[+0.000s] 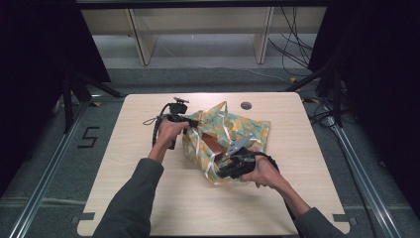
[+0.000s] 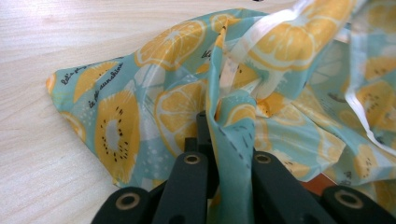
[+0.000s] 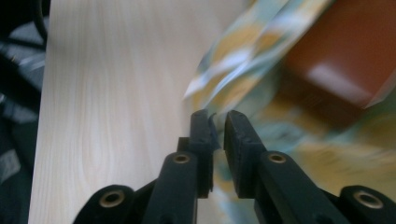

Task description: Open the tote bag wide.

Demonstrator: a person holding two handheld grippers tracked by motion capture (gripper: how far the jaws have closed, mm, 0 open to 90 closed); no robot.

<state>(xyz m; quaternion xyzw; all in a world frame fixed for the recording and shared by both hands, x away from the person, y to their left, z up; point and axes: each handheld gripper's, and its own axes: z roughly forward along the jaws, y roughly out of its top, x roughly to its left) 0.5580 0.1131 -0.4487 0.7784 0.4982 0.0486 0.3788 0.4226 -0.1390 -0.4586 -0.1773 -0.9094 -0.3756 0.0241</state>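
Observation:
A teal cloth bag (image 1: pixel 245 129) printed with orange fruit slices and fitted with white ribbon handles lies at the table's middle, its mouth spread. Inside it sits a brown box (image 1: pixel 214 144), which looks blurred in the right gripper view (image 3: pixel 345 60). My left gripper (image 1: pixel 194 121) is at the bag's left rim; in the left gripper view it (image 2: pixel 224 128) is shut on a raised fold of the bag (image 2: pixel 140 116). My right gripper (image 1: pixel 221 172) is at the near rim. Its jaws (image 3: pixel 217 122) are pressed almost together over the thin edge of the bag (image 3: pixel 243 70).
The wooden table (image 1: pixel 148 208) has a round cable grommet (image 1: pixel 246 105) behind the bag. Bare tabletop lies left, right and in front of the bag. Beyond the far edge stand stand legs, floor cables and a pale shelf unit.

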